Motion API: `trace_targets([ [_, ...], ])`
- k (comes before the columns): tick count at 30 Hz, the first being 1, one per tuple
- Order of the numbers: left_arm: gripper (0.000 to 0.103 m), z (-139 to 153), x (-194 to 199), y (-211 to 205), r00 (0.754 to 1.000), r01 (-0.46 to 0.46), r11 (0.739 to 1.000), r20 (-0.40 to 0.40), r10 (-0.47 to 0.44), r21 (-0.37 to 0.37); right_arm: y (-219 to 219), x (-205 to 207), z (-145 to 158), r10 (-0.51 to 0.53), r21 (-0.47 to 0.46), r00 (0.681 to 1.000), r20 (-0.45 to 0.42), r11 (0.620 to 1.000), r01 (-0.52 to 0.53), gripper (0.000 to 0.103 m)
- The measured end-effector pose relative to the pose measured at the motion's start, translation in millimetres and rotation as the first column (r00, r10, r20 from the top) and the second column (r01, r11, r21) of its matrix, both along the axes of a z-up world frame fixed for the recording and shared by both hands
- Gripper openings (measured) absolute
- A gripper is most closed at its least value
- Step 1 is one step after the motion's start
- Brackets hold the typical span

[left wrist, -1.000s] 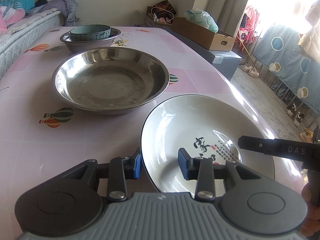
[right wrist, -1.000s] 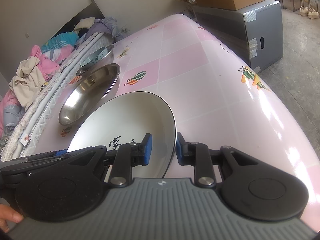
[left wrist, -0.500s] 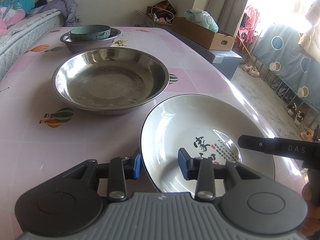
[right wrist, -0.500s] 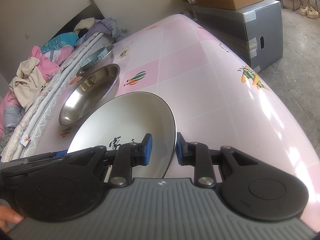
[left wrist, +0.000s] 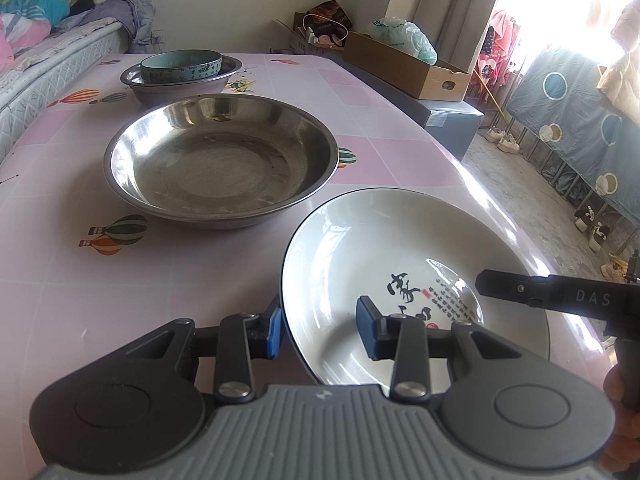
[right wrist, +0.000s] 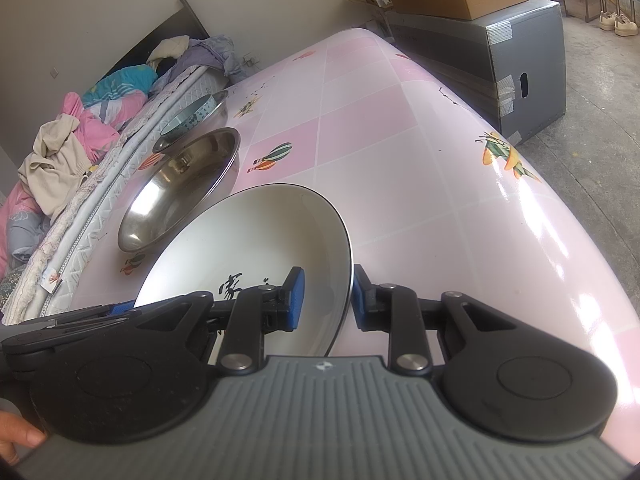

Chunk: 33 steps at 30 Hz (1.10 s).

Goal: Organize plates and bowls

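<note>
Two grippers straddle one white plate

Two grippers meet at the near right of the pink table (left wrist: 60,240). At far left, a teal bowl (left wrist: 181,65) sits inside a small steel basin (left wrist: 152,92). Nearer, at left-centre, stands the large steel bowl (left wrist: 220,164), just beside the white plate (left wrist: 360,240) with black calligraphy.

The left gripper (left wrist: 322,330) points forward and level, straddling the plate's near-left rim: one blue pad touches the outside of the rim, the other hangs inside over the well, fingers partly spread. The plate looks tilted, near-left edge raised.

The right gripper (right wrist: 327,298) comes in from the plate's right side, angled across it. Its fingers stand narrow around the right rim, one pad inside, one outside, close against the edge. A thumb (right wrist: 20,438) shows at lower left of the right view.
</note>
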<state>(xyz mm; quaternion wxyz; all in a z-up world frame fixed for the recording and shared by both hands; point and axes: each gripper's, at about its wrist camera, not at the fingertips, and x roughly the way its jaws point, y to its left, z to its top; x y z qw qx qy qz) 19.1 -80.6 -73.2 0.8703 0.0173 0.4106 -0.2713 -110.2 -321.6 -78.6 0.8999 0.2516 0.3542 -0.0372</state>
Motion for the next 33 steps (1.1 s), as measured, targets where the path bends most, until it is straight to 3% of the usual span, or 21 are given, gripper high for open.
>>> trace_targets([
  [33, 0.04, 0.2, -1.2, -0.7, 1.0, 0.003, 1.0, 0.005, -0.003, 0.003, -1.1, -1.0, -0.9, -0.004, 0.017, 1.0, 0.003, 1.0, 0.004, 0.024],
])
